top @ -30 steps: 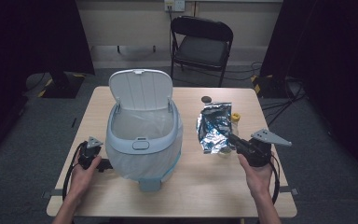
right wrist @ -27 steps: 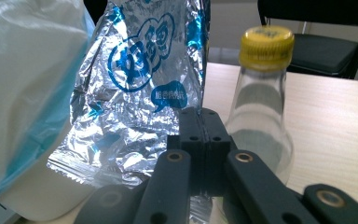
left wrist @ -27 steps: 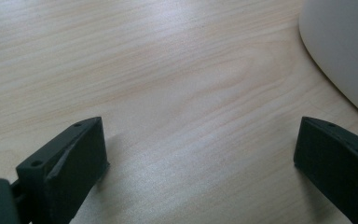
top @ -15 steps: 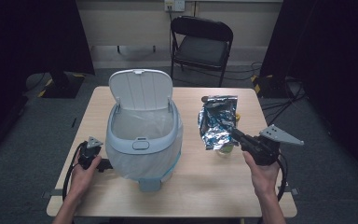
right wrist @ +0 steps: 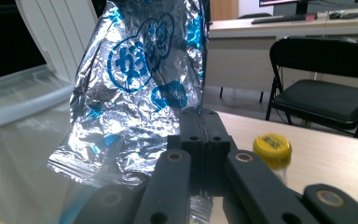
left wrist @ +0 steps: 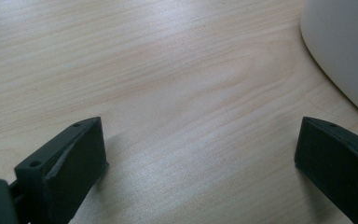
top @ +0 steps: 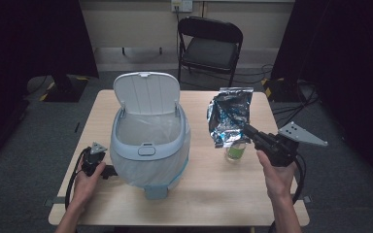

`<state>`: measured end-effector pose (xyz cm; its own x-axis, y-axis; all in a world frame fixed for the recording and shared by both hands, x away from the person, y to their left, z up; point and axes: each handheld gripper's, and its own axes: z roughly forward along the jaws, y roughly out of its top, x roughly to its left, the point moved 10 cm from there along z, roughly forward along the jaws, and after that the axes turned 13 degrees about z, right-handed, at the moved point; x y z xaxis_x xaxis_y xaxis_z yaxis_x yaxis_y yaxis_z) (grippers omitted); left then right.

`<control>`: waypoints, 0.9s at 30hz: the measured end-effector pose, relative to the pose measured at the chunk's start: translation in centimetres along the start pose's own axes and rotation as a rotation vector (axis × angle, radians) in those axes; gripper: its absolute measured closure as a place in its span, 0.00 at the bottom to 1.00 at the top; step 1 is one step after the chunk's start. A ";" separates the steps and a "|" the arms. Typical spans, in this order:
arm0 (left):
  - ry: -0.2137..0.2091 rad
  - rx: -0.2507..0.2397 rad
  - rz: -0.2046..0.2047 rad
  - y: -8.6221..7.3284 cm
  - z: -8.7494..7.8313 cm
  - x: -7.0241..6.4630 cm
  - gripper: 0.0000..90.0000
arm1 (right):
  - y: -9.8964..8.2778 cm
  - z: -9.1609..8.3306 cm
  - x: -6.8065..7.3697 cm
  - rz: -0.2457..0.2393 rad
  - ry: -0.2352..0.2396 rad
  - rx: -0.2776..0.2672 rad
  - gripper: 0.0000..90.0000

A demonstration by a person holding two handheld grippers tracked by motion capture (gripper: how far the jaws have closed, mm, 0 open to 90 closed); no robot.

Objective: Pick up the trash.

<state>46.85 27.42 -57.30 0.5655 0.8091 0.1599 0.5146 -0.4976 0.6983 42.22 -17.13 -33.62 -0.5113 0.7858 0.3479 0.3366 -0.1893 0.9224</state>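
The foil bag [top: 230, 115] is hanging in the air just to the right of the bin [top: 148, 141], a little above the table [top: 213, 194]. The right gripper [top: 248, 131] is pinching the bag's lower edge with its jaws pressed tight together. The bag is standing up tall from the jaws, so it is leaning on a very small hold.

The bin's lid [top: 145, 93] is standing open at the back, and a white liner is showing inside. The bag is likely going in there.

The bag could slip out, because foil is smooth and the jaws are holding only a thin strip. It could also flop over and bump the bin's rim on the way. A small jar [top: 234, 152] with a yellow cap is sitting right of the bin, under the bag, and a low swing could knock it over.

The left gripper [top: 95, 156] is resting on the table just left of the bin, with its jaws wide apart and holding nothing.

The right gripper view is showing blue print on the bag [right wrist: 142, 79] and the jar's yellow cap [right wrist: 272, 150]. The left gripper view is showing bare wood between the jaws and a bit of the bin's wall [left wrist: 345, 46].
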 end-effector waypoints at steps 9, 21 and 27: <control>0.000 0.000 0.000 0.0 0.0 0.0 0.02 | 2.2 0.6 1.7 -0.016 0.045 -0.038 1.00; 0.000 0.000 0.000 0.0 0.0 0.0 0.02 | 4.6 2.1 4.8 -0.047 0.120 -0.068 1.00; 0.000 0.000 -0.001 0.0 0.0 0.0 0.02 | 5.4 3.3 6.5 -0.056 0.171 -0.080 1.00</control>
<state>46.85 27.41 -57.30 0.5655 0.8092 0.1592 0.5149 -0.4972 0.6984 43.26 -11.09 -26.95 -0.6568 0.6862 0.3127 0.2432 -0.1998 0.9492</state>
